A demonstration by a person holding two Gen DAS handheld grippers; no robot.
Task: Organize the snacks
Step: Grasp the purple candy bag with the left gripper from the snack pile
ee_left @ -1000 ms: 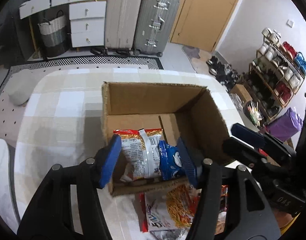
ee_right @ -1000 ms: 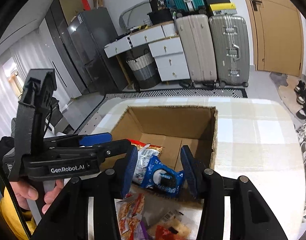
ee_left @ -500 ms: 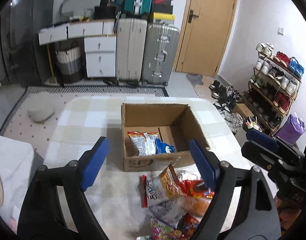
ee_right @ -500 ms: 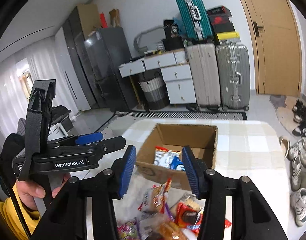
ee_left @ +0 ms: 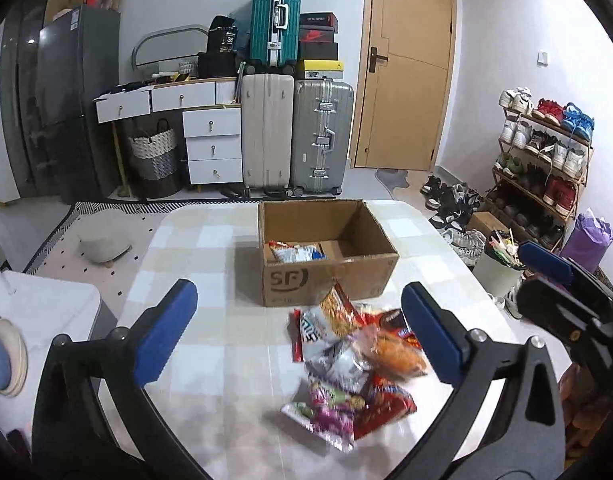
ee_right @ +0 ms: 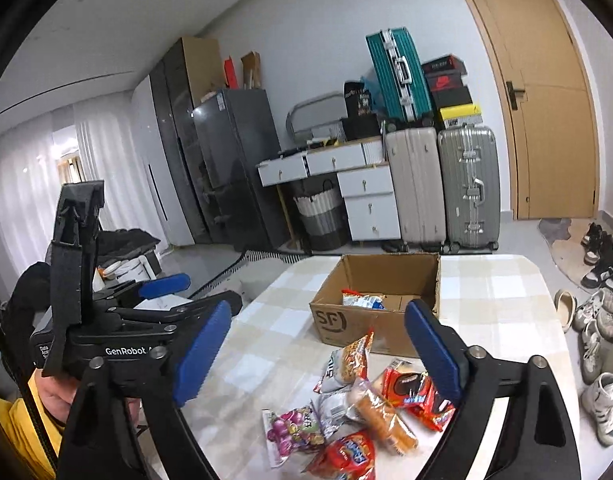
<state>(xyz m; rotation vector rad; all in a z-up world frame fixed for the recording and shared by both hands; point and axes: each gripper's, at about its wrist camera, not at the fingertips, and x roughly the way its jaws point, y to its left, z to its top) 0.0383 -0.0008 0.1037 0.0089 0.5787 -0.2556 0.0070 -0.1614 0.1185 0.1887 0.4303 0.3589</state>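
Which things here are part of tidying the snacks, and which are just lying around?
Job: box, packets inside it, snack pile on the table, both open grippers.
Around: suitcases, drawers, basket, shoe rack, door.

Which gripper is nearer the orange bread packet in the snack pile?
Right, by my reading. The right gripper hangs open over the pile with the orange bread packet between its fingers. The left gripper, also open, frames the pile too but sits further to the packet's left.
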